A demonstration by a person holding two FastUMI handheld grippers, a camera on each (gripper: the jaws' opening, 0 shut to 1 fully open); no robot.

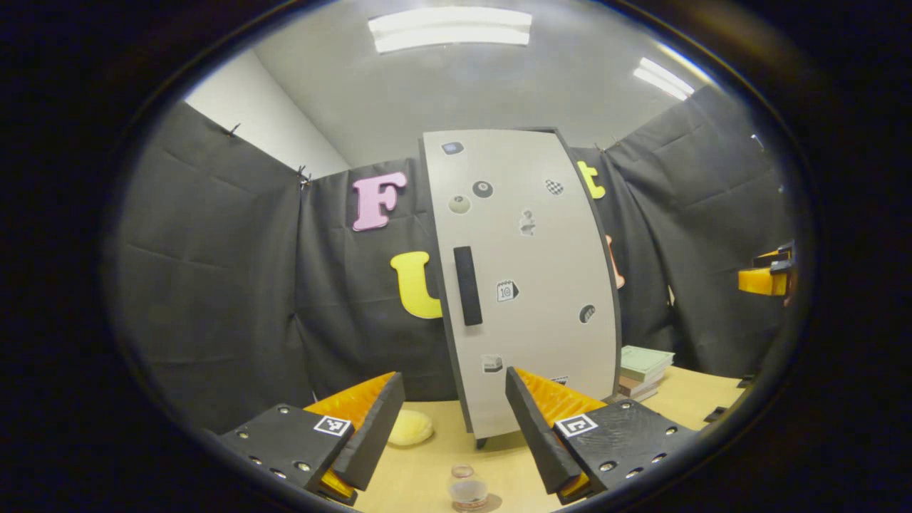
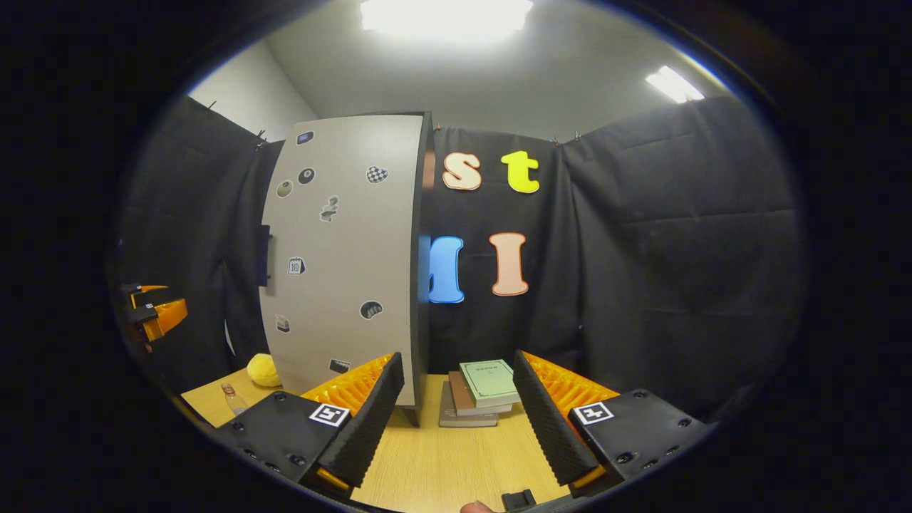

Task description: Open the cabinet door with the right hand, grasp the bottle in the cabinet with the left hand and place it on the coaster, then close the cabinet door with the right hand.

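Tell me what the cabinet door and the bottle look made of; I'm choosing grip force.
The cabinet door looks like matte grey laminated board, flat with dark edges and stickers on it. The bottle looks like clear, thin plastic, see-through with a pale cap, though glass can't be excluded.

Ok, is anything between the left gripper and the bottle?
Nothing visible. The bottle stands on the table just ahead of the open left gripper, in front of the cabinet; the yellow lump lies off to the side.

Left gripper (image 1: 454, 420) and right gripper (image 2: 456, 417) both level, jaws spread wide
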